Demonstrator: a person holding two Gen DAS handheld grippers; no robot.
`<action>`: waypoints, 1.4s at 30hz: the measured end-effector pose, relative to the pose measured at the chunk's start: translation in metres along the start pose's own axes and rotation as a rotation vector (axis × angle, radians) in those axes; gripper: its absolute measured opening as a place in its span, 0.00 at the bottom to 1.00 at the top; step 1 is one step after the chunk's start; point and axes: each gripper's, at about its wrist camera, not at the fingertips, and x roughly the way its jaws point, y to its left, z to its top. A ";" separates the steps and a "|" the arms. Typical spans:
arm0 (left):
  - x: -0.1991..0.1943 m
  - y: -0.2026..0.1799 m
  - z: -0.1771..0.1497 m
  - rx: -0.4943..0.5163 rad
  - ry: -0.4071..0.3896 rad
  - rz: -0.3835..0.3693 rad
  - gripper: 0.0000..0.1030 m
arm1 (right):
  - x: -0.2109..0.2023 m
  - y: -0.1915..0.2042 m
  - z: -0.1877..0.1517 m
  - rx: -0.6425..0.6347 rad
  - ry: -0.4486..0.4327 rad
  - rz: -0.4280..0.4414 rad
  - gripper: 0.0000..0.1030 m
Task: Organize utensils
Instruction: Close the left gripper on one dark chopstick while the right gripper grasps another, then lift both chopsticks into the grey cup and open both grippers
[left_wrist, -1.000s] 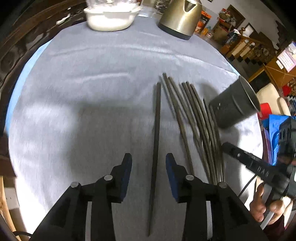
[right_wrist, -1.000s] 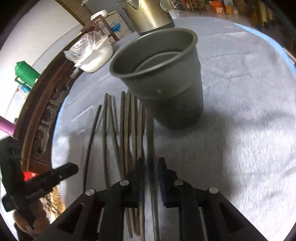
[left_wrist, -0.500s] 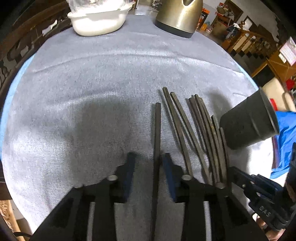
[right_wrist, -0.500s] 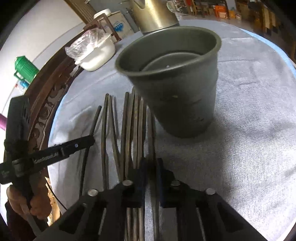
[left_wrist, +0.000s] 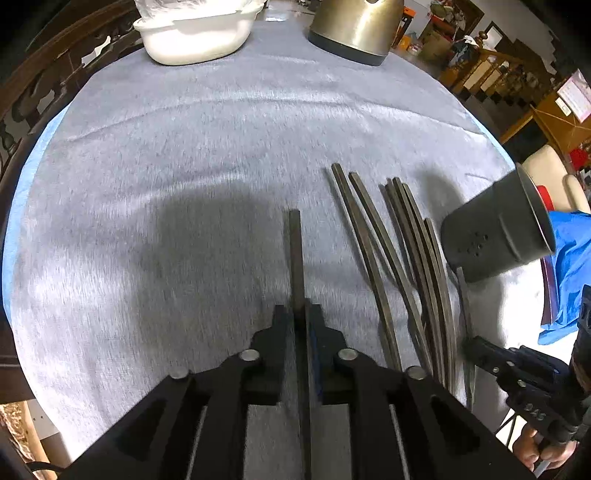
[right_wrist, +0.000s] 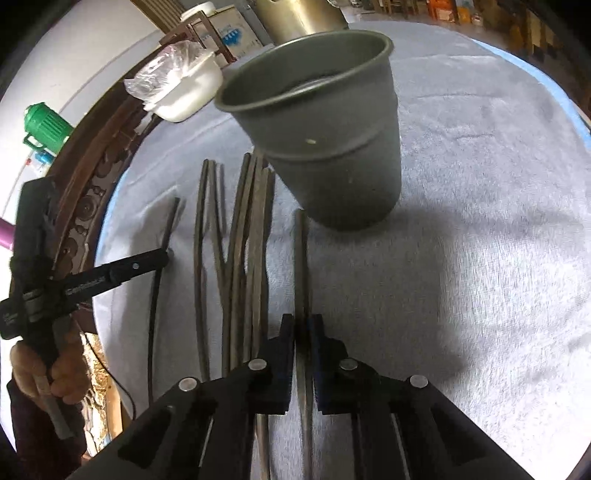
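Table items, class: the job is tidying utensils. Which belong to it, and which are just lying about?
Belong: loose chopsticks; single chopstick between the closing left hand-held gripper; chopstick in the right hand-held gripper; grey cup.

Lying about: white dish; metal kettle; green flask.

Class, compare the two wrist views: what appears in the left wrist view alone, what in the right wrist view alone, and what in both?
Left only: the blue garment at the table's edge.
Right only: the green flask and the cup's inside.
Both: the cup, white dish, metal kettle, grey cloth, chopsticks, and each gripper with one chopstick between its jaws: left gripper closing, right gripper opening slightly.
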 end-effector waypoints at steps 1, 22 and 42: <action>0.002 0.000 0.004 -0.007 0.004 0.002 0.30 | 0.001 0.001 0.003 -0.002 -0.003 -0.014 0.12; -0.021 -0.005 0.017 -0.035 -0.095 -0.031 0.07 | -0.057 0.026 0.005 -0.205 -0.226 0.105 0.06; -0.238 -0.086 0.006 0.005 -0.769 -0.215 0.07 | -0.196 0.014 0.039 -0.114 -0.899 0.199 0.06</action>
